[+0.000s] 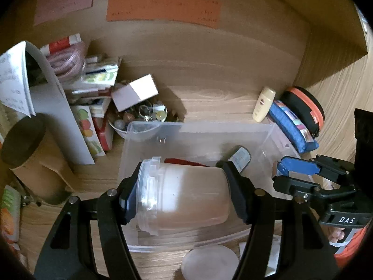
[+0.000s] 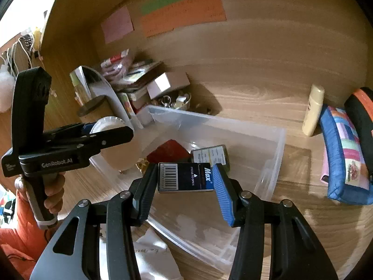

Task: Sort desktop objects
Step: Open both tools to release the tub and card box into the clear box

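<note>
My left gripper [image 1: 181, 191] is shut on a frosted plastic jar [image 1: 184, 196] lying sideways, lid to the left, held over the clear plastic bin [image 1: 268, 130]. My right gripper [image 2: 185, 182] is shut on a dark Max staple box [image 2: 186, 176] with a barcode, held above the same bin [image 2: 277, 144]. In the bin lie a red flat item [image 2: 169, 152] and a small labelled box [image 2: 211, 155]. The left gripper [image 2: 93, 137] with the jar shows at the left of the right wrist view. The right gripper [image 1: 296, 168] shows at the right of the left wrist view.
A clutter pile with a white box [image 1: 135, 92], a bowl of trinkets [image 1: 139, 116] and papers [image 1: 16, 79] stands left of the bin. A cream bottle [image 1: 263, 103], a blue pouch [image 1: 291, 126] and an orange-black case [image 1: 305, 107] lie to its right. A round lid [image 1: 209, 263] lies in front.
</note>
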Available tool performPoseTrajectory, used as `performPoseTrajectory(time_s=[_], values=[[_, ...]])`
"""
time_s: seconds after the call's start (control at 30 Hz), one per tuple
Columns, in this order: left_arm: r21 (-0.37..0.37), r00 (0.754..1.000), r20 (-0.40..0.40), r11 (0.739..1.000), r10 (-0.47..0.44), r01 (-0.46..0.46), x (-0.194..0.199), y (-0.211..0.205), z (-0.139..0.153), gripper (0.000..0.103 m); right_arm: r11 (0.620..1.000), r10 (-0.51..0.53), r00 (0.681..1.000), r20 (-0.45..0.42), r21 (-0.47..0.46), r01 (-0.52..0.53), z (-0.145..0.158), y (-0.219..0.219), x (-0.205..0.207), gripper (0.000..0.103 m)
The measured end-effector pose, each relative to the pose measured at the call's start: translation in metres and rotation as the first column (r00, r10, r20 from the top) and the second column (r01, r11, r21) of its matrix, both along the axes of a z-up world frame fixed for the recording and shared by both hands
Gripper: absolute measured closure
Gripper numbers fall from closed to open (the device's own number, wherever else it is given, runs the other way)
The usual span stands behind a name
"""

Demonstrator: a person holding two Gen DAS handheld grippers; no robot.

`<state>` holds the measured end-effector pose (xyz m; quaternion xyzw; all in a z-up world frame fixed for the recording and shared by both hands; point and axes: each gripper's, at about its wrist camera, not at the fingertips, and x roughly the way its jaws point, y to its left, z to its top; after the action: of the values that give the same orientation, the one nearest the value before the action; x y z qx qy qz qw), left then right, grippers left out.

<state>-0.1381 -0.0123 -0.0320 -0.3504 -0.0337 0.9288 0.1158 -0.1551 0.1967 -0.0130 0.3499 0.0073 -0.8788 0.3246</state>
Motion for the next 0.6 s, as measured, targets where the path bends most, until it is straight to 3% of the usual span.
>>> performPoseTrajectory(time_s=[0.27,0.6], values=[[0.001,0.999,0.045,1.000,-0.022,0.022,-0.006,0.005,-0.014,0.038,0.999,0.003,1.000,0.022,0.039,-0.004,-0.009,-0.012,-0.002,0.058],[-0.002,0.995,0.094,1.000,-0.023,0.023,-0.012,0.007,-0.024,0.038,0.992,-0.033,0.999,-0.023,0.121,0.035,-0.012,-0.022,0.001,0.057]])
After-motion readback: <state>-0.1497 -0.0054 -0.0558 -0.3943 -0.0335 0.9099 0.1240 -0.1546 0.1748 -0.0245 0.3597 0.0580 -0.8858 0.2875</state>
